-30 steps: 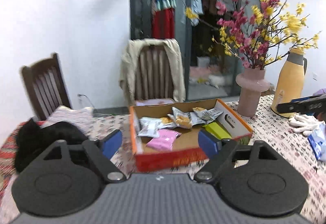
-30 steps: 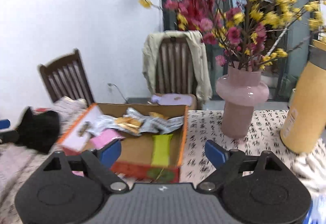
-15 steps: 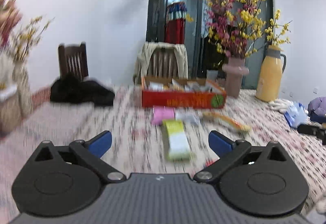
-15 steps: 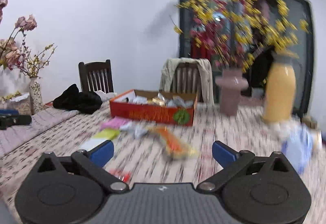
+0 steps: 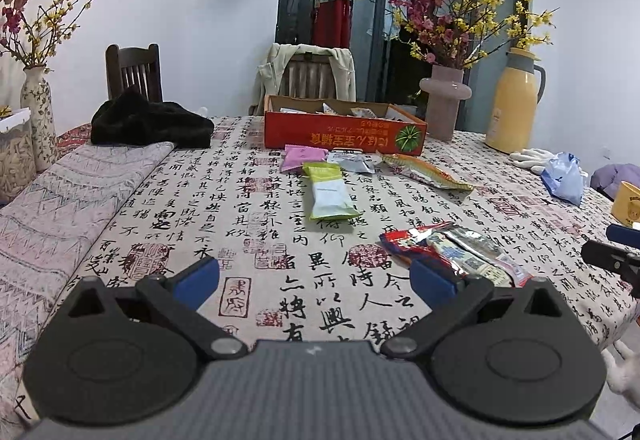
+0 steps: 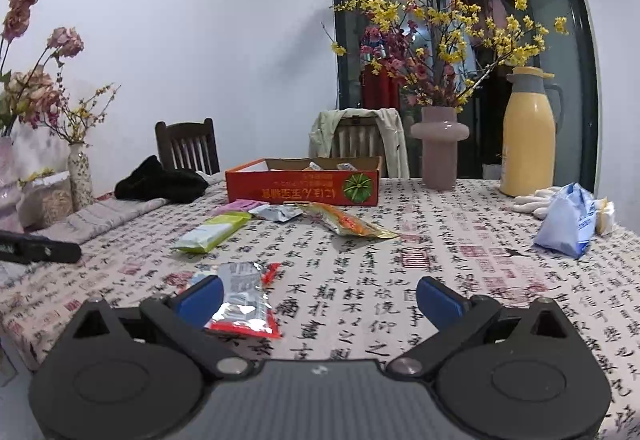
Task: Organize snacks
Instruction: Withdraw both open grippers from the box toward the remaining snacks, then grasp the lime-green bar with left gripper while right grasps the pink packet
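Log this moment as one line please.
left gripper: open, empty | right gripper: open, empty | loose snacks on table | box: partly filled

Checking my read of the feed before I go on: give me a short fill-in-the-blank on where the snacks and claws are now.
1. The orange box stands in front of a chair draped with a ____ jacket.
2. The green packet lies on the ____, outside the box.
3. Both the left claw and right claw are ____ and hold nothing.

Missing words: beige; tablecloth; open
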`<state>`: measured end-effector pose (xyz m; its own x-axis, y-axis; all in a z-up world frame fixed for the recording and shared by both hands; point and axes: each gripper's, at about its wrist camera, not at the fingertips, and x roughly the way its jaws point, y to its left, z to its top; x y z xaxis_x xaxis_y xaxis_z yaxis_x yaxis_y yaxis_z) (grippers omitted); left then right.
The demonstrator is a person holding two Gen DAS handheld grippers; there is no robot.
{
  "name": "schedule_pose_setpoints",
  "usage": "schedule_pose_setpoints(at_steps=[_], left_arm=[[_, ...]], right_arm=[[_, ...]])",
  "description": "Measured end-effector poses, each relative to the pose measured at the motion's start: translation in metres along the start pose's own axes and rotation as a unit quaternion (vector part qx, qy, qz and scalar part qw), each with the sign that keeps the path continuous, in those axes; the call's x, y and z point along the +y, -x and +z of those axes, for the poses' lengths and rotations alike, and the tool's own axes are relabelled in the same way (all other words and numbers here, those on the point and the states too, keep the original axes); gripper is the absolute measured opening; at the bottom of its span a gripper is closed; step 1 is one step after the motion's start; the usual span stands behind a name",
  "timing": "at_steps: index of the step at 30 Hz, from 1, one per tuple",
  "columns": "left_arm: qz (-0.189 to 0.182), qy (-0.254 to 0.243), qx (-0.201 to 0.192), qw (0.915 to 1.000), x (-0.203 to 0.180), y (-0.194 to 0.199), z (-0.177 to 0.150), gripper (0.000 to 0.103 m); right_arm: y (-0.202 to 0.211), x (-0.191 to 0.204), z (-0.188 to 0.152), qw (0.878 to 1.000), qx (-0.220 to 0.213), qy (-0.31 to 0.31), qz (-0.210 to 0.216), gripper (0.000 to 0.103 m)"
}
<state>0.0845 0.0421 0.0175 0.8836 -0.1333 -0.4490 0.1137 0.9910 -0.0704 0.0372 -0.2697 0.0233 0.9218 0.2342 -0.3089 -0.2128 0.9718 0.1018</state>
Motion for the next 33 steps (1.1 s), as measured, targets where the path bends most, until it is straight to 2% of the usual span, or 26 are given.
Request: schedule_pose_setpoints(at_steps=[3,13,16,21,24,26,27,30,31,33], left_arm=[[-0.002,0.000,0.009,1.0000,0.001,-0.009,0.000,0.103],[-0.010,0.002,0.039,0.9992,0.006,-0.051,0.013,0.103],[-0.010,-0.001,0.045,0.9990,0.007,-0.071,0.026,0.103],[-0.038,-0.020,0.034,0.9985,-0.005,-0.121,0.058,0.101],[-0.058,-0.018,0.050,0.9969,-0.009,-0.161,0.073,0.081],[-0.077,-0.005,0.080,0.9939,-0.009,-0.195,0.079,0.066],[-0.075,-0.002,0.095,0.9926,-0.009,-0.212,0.080,0.064],[-0.047,-0.018,0.101,0.9937,-0.009,-0.237,0.084,0.063],[-0.049,-0.014,0.106,0.9930,-0.006,-0.242,0.084,0.054],[-0.064,0.003,0.115,0.9914,0.002,-0.246,0.081,0.043]], right_arm=[[-0.006,0.003,0.005,1.000,-0.002,-0.006,0.014,0.103],[-0.045,0.020,0.030,0.998,-0.006,0.038,0.043,0.103],[-0.062,0.021,0.040,0.998,0.003,0.044,0.044,0.103],[-0.093,0.012,0.063,0.998,0.016,0.044,0.043,0.102],[-0.111,0.007,0.079,0.999,0.015,0.046,0.026,0.102],[-0.123,0.002,0.086,0.999,0.018,0.045,0.016,0.102],[-0.129,0.000,0.089,0.999,0.023,0.043,0.013,0.102],[-0.151,-0.005,0.097,0.998,0.048,0.033,0.016,0.101],[-0.159,-0.006,0.100,0.998,0.056,0.033,0.021,0.101],[-0.173,-0.005,0.106,0.997,0.066,0.036,0.031,0.101]])
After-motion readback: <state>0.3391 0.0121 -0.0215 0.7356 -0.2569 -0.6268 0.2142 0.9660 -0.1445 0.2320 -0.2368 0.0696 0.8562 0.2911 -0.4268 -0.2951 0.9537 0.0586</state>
